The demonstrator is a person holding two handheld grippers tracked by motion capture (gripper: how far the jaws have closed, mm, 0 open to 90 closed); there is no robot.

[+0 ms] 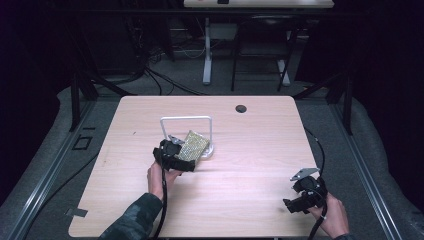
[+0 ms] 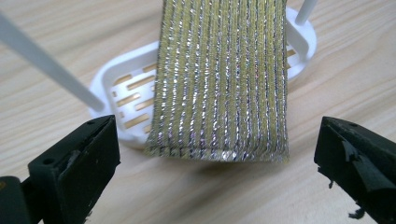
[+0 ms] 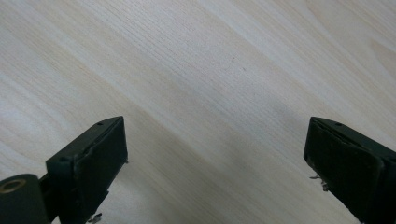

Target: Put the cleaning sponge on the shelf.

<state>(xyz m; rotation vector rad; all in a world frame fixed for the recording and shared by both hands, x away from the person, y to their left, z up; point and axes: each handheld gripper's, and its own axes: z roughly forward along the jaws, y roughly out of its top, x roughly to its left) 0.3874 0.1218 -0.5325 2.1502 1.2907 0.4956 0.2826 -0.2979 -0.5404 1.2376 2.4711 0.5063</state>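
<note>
Facing the sponge (image 2: 219,79) with my left gripper (image 2: 217,158), I hold the jaws wide apart, one on each side of its near end, neither touching it. The sponge is a flat gold-and-silver glitter pad with ribs running along its length; no label or writing can be read on it. Its long axis runs from my jaws away toward the far right, and it lies tilted, the far part resting on the white slotted rack (image 2: 114,86) while the near end overhangs the table (image 2: 42,51). In the high view the sponge (image 1: 193,145) sits left of the table's centre, under the rack's white hoop (image 1: 186,120). My right gripper (image 1: 295,204) rests near the right corner, jaws apart over bare wood.
</note>
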